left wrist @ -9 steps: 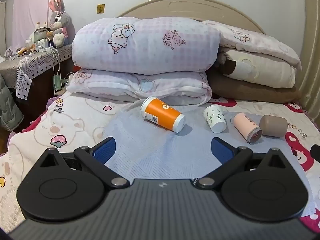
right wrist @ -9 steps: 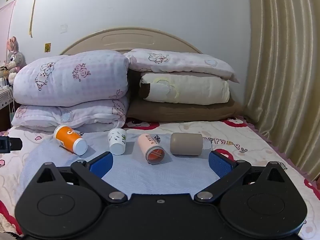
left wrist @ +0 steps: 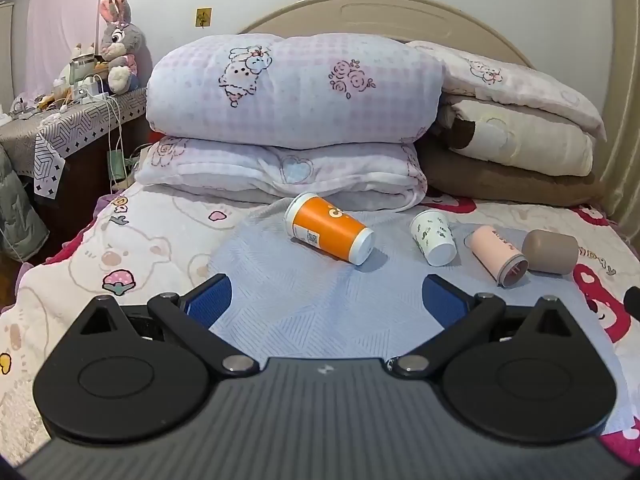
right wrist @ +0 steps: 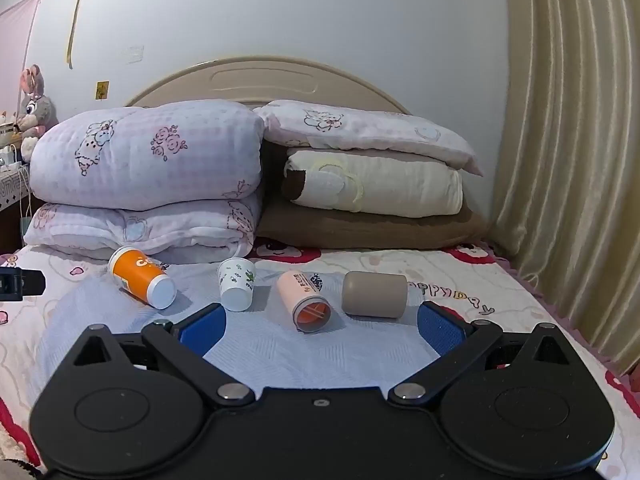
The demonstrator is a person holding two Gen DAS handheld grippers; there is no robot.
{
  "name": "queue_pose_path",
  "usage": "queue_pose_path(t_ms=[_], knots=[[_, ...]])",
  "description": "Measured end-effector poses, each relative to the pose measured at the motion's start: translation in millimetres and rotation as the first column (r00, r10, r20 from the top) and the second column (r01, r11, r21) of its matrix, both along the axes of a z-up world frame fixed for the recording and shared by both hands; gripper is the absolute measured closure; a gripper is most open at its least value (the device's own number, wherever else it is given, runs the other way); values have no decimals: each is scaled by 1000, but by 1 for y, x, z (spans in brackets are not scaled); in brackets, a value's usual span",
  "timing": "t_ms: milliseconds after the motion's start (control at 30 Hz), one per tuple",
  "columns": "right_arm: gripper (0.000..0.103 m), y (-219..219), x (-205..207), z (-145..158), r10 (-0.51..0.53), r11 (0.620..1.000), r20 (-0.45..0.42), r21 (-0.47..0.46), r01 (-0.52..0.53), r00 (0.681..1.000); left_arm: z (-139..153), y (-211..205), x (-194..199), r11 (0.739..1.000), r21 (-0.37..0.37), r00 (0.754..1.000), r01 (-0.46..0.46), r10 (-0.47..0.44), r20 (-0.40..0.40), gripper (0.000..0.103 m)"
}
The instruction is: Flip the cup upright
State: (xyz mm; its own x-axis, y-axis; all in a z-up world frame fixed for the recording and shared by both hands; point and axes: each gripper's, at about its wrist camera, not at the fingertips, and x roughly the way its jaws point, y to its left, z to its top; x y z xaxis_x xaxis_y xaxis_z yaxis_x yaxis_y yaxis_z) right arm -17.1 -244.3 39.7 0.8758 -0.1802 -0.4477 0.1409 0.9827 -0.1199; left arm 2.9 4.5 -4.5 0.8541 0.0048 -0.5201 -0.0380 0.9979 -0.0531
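Several cups lie on their sides on a pale blue cloth (left wrist: 304, 292) on the bed. From left: an orange cup (left wrist: 328, 229) (right wrist: 141, 277), a white cup with green print (left wrist: 433, 237) (right wrist: 237, 284), a pink cup (left wrist: 498, 255) (right wrist: 305, 297) and a taupe cup (left wrist: 551, 251) (right wrist: 374, 294). My left gripper (left wrist: 326, 300) is open and empty, short of the orange cup. My right gripper (right wrist: 320, 326) is open and empty, just short of the pink cup.
Folded quilts (left wrist: 292, 92) and pillows (right wrist: 372, 184) are stacked against the headboard behind the cups. A side table (left wrist: 60, 128) with a plush rabbit stands left of the bed. A curtain (right wrist: 568, 160) hangs on the right.
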Motion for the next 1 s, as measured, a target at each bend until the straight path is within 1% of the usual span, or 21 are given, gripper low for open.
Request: queue_pose_path(t_ms=[33,167,267,500,767,867,1000], knots=[[0,5,7,1,4,1000,-14,-9,-4,1000,0,-1,0,1000,7,1000,-2,2,-2,0],[0,8,3,4,8,999,10,-42,-8,1000,0,1,1,1000,-6,1000,1,-1,-8,0],[0,9,-1,6,7,998,23,-62,-5,1000,1,1,-1,1000,3,1000,-2,2,-11,0],[0,2,-6,6,-17,998,30,-64,18,999,4,5,-6,1000,24,1000,-8,8,-7,0],[0,-6,-14,10,-17,1000,78,-6,18,997,1,8,-9,999,44,1000,-6,6,3,0],[0,-3,-13,11,-11,1000,81,1,11,997,0,9,-10,999,40,1000,-3,3,10,0],[0,-5,-14,10,-14,999,81,36,11,997,-1,7,-14,998,58,1000,7,-8,19,0]])
